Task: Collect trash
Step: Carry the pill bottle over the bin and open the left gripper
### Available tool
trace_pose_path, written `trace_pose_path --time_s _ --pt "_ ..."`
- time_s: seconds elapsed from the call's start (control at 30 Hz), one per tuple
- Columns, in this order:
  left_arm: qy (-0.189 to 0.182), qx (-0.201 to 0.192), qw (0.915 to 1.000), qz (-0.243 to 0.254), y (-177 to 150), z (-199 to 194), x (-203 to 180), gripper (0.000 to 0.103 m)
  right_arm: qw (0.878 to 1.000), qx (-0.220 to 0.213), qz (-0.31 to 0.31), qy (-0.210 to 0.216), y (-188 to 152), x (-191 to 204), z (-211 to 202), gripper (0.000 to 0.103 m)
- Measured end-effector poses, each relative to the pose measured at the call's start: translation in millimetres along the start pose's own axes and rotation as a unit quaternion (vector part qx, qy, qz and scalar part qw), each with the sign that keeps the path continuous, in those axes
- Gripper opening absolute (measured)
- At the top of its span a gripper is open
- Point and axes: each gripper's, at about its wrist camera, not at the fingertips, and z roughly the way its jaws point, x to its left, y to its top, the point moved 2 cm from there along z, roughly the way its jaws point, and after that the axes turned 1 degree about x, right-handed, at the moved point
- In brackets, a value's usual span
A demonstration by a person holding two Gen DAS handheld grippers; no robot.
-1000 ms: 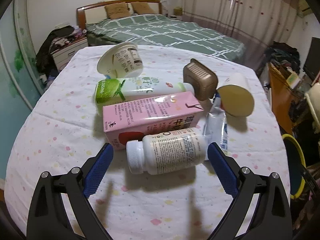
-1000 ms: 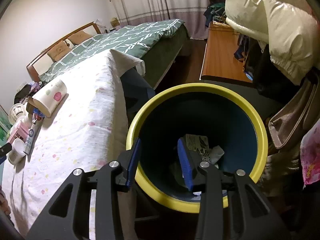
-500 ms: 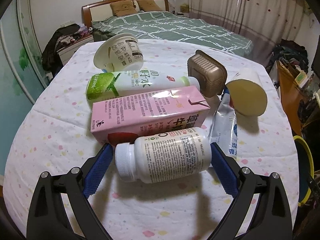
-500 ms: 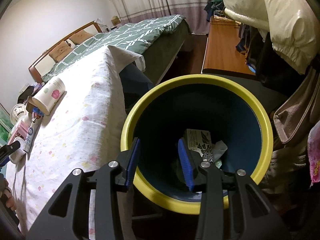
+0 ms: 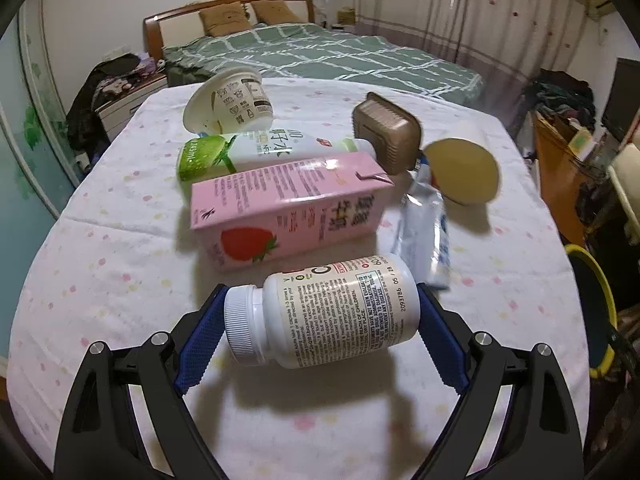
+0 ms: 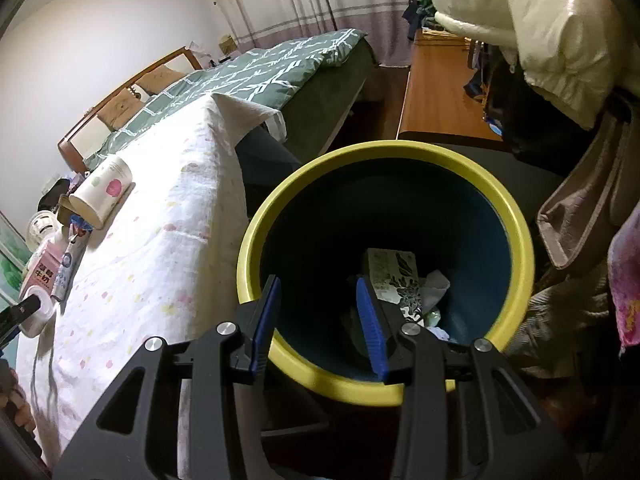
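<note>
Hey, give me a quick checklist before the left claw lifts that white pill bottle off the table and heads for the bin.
1. White pill bottle sits between the left claw's blue pads, which have just been closing: ok.
2. Pads pressing cap end and base firmly: cannot tell.
3. Bottle apart from the pink strawberry carton: ok.
4. Cap screwed on: ok.
5. Yellow-rimmed bin has room, only a little trash at the bottom: ok.
6. Right claw clear of the bin mouth: not ok, it hangs empty over it.
</note>
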Motion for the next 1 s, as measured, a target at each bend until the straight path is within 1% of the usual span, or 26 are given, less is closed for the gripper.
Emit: trace_pose_path --time_s 0.1,0.2,0.3,0.4,0.5,0.6,0.63,0.7,0.77,0.87,1.0 --pt "-0.012 -0.009 0.9997 0.017 -8 -18 -7 0.088 1.0 -0.004 0.001 -0.001 -5 -1 -8 0.038" --pt "-0.032 -0.02 0.9985 0.041 -13 -37 -23 0.088 1.0 -0.014 0.0 -0.007 -12 -3 -22 0.038" --pt "-0.065 -0.027 0.9951 0.07 -14 -54 -48 0.088 0.999 -0.029 0.005 -0.013 -20 -7 -41 0.038" --pt "-0.1 -0.034 0.989 0.104 -10 -65 -81 0.088 0.999 -0.045 0.011 -0.013 -32 -12 -65 0.038" --pt "-0.138 -0.032 0.98 0.14 -6 -70 -123 0.088 0.998 -0.059 0.011 -0.026 -41 -17 -87 0.038" --pt "-0.157 -0.038 0.9715 0.173 -4 -74 -162 0.088 0.997 -0.07 0.009 -0.044 -49 -22 -103 0.038" --pt "-0.166 -0.038 0.9673 0.188 -4 -74 -181 0.088 0.996 -0.072 0.01 -0.048 -50 -25 -107 0.038" --pt "-0.185 -0.028 0.9607 0.205 -4 -71 -209 0.088 0.995 -0.077 0.016 -0.055 -54 -31 -114 0.038" --pt "-0.208 -0.012 0.9518 0.225 -7 -67 -242 0.088 0.995 -0.079 0.023 -0.056 -57 -38 -120 0.038" --pt "-0.227 0.002 0.9393 0.257 -15 -60 -286 0.088 0.994 -0.08 0.031 -0.062 -61 -46 -125 0.038" --pt "-0.231 0.014 0.93 0.285 -25 -47 -328 0.088 0.994 -0.078 0.044 -0.066 -67 -59 -128 0.038"
